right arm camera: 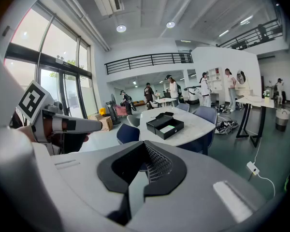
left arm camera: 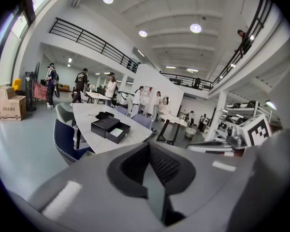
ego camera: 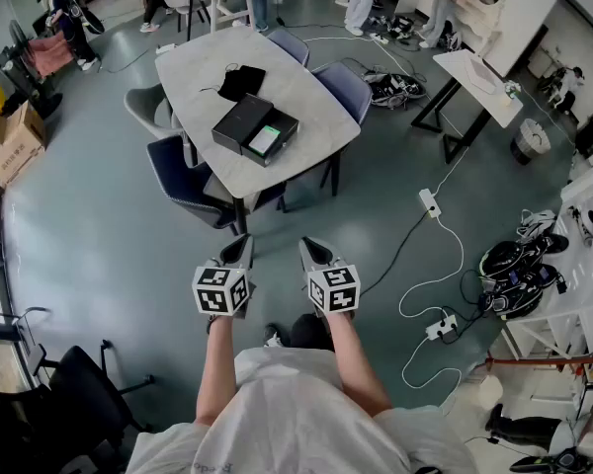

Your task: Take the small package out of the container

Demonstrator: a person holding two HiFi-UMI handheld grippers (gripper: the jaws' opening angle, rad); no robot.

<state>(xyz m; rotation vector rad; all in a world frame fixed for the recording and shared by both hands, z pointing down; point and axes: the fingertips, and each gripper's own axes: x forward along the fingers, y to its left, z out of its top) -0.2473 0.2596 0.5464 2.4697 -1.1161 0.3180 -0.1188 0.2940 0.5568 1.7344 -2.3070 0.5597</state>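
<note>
An open black container [ego camera: 243, 123] lies on the grey table [ego camera: 311, 102], well ahead of me. Its nearer half holds the small pale green package [ego camera: 265, 140]. Both grippers hang over the floor, short of the table. My left gripper [ego camera: 240, 252] and right gripper [ego camera: 311, 252] point side by side at the table, each shut with nothing between the jaws. The left gripper view shows the container [left arm camera: 104, 125], the package [left arm camera: 117, 132] and my left gripper [left arm camera: 153, 180] with its pads together. The right gripper view shows the container [right arm camera: 160, 122], the package [right arm camera: 167, 128] and my right gripper [right arm camera: 135, 187], also shut.
A black pouch [ego camera: 241, 82] lies on the table beyond the container. Blue-grey chairs [ego camera: 183, 178] stand around the table. A white cable and power strip [ego camera: 429, 202] run across the floor at right. A cardboard box [ego camera: 10, 144] sits far left. People stand at the far tables.
</note>
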